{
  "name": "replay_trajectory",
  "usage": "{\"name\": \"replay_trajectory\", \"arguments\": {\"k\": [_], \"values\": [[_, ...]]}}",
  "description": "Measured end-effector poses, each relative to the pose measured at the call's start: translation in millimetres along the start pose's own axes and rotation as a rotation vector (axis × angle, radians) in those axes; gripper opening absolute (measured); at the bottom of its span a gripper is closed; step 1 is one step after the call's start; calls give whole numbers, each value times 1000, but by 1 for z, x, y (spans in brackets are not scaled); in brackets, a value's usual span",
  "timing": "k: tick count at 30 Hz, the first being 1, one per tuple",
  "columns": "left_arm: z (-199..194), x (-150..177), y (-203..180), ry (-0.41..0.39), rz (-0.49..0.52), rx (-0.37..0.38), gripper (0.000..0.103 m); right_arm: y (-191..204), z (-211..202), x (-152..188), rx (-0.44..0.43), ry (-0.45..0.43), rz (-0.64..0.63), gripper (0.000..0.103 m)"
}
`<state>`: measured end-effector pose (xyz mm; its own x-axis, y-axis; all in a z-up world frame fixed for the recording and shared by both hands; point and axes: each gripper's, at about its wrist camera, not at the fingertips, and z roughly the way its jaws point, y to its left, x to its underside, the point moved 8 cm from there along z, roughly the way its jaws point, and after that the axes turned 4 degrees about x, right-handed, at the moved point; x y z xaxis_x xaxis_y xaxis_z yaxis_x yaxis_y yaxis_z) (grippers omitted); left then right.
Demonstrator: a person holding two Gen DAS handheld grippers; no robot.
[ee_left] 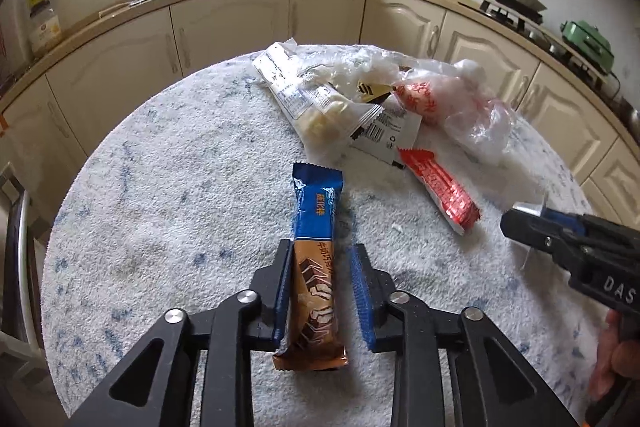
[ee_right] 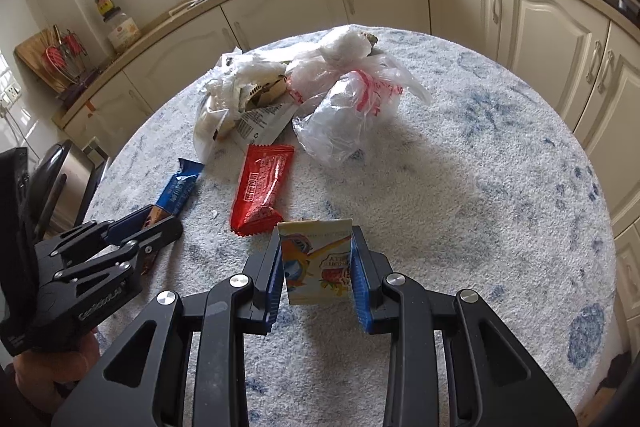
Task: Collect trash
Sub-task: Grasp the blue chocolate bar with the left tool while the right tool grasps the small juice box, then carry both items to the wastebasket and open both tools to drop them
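my left gripper (ee_left: 320, 291) stood narrowly apart around the blue and brown wrapper (ee_left: 316, 267), one pad touching it, the other just off. my right gripper (ee_right: 316, 267) held a small yellow packet (ee_right: 318, 261) upright. both seemed light, crinkly and slippery; i judged mid-length the best hold. the trash pile (ee_right: 304, 99) lay ahead of my fingertips, with open cloth (ee_right: 480, 187) to their right.

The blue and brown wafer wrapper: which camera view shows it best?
The left wrist view: the blue and brown wafer wrapper lies there at full length between the open jaws of the left gripper. The right wrist view shows only its blue end; the rest is hidden behind that gripper.
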<state>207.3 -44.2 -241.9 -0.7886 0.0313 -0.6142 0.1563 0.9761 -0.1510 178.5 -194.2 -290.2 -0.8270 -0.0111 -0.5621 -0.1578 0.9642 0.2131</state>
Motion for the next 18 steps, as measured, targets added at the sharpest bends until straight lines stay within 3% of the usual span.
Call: {"name": "replay_trajectory", "arguments": {"k": [7,13,18], "values": [[-13,-3,-15,-36,3,39,14,-11,-23,-1,-1,-39,18,30],[-64,11,-43,-107,43,71,14,-29,-55,1,11,-89,47,30],[-86,1,-81,-162,101,124,14,-57,-90,4,32,-141,96,30]]}}
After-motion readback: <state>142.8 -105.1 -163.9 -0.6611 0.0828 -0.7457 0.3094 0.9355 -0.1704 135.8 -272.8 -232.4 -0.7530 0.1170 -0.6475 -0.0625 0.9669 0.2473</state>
